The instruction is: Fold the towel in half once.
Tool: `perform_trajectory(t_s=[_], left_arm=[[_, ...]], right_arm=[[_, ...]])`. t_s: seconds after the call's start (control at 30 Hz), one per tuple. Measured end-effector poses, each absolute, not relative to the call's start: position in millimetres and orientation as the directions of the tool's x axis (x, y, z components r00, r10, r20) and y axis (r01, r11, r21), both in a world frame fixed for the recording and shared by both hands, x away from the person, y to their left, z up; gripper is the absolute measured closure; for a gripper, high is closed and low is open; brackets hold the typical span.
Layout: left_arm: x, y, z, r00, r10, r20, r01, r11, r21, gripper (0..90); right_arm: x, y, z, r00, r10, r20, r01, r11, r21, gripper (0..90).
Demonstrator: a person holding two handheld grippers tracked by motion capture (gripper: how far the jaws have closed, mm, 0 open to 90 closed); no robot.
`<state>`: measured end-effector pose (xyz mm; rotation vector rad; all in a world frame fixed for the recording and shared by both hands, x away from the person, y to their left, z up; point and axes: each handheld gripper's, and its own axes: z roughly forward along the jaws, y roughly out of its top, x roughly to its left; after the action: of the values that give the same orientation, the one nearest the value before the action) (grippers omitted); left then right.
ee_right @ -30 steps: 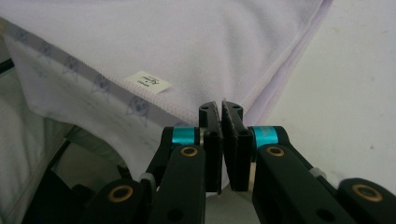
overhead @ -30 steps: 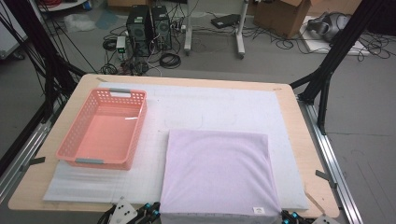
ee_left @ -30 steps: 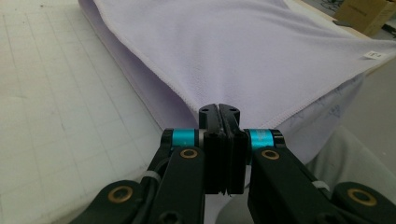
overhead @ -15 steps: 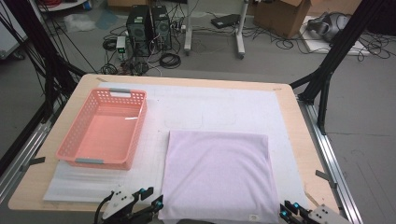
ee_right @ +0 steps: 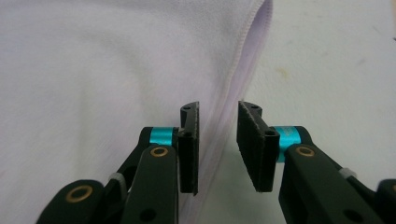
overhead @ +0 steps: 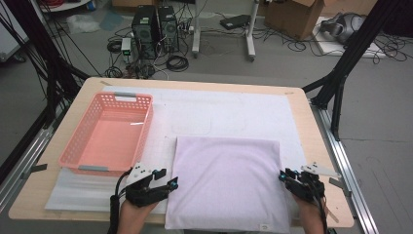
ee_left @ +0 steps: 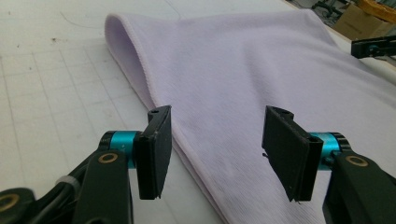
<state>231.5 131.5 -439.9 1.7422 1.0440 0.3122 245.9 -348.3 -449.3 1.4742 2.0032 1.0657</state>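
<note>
Lilac cloth [overhead: 226,183], folded into a flat rectangle, lies on the near half of the white mat [overhead: 243,112] that covers the wooden table [overhead: 316,126], its front edge close to the table's near rim. The left gripper [overhead: 168,184] sits at the cloth's left edge; in the left gripper view its jaws have just been opening and now stand wide apart, straddling that edge without pressing on it. The right gripper [overhead: 284,176] sits at the cloth's right edge; in the right gripper view its jaws have also just been opening and stand at a narrow gap over the stitched hem, not clamping it. To the left of the cloth a pink basket [overhead: 78,146] rests on the mat.
</note>
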Motion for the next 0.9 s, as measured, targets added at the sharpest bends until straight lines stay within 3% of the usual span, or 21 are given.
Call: perform_trajectory(t_s=[0.1, 0.2, 0.27, 0.33, 0.4, 0.47, 0.73, 0.9], left_arm=[[247, 131, -441, 0.584, 0.768, -0.263, 0.506, -0.09, 0.858, 42.6], [260, 129, -442, 0.588, 0.757, -0.284, 0.515, -0.081, 0.853, 41.1], [267, 127, -443, 0.595, 0.75, -0.29, 0.52, -0.083, 0.85, 39.9], [273, 124, -444, 0.592, 0.755, -0.282, 0.523, -0.093, 0.847, 39.6], [280, 121, -444, 0.589, 0.76, -0.275, 0.525, -0.101, 0.845, 39.6], [288, 118, -445, 0.572, 0.774, -0.273, 0.541, -0.105, 0.835, 40.2], [314, 112, -450, 0.502, 0.837, -0.217, 0.547, -0.114, 0.829, 40.9], [334, 111, -450, 0.46, 0.849, -0.26, 0.593, -0.076, 0.802, 41.5]], right_arm=[[260, -340, -448, -0.363, 0.931, 0.032, 0.603, 0.208, 0.77, 84.6], [263, -340, -442, -0.322, 0.946, -0.038, 0.63, 0.244, 0.737, 86.9], [262, -345, -444, -0.316, 0.949, -0.01, 0.636, 0.219, 0.74, 86.8], [261, -346, -443, -0.318, 0.948, -0.022, 0.635, 0.231, 0.737, 83.9], [260, -345, -440, -0.301, 0.953, -0.03, 0.636, 0.224, 0.739, 72.5], [259, -348, -437, -0.307, 0.952, -0.004, 0.614, 0.201, 0.763, 69.0], [255, -353, -437, -0.32, 0.947, 0.029, 0.598, 0.178, 0.781, 68.0], [261, -352, -439, -0.315, 0.948, 0.056, 0.588, 0.148, 0.795, 63.6]])
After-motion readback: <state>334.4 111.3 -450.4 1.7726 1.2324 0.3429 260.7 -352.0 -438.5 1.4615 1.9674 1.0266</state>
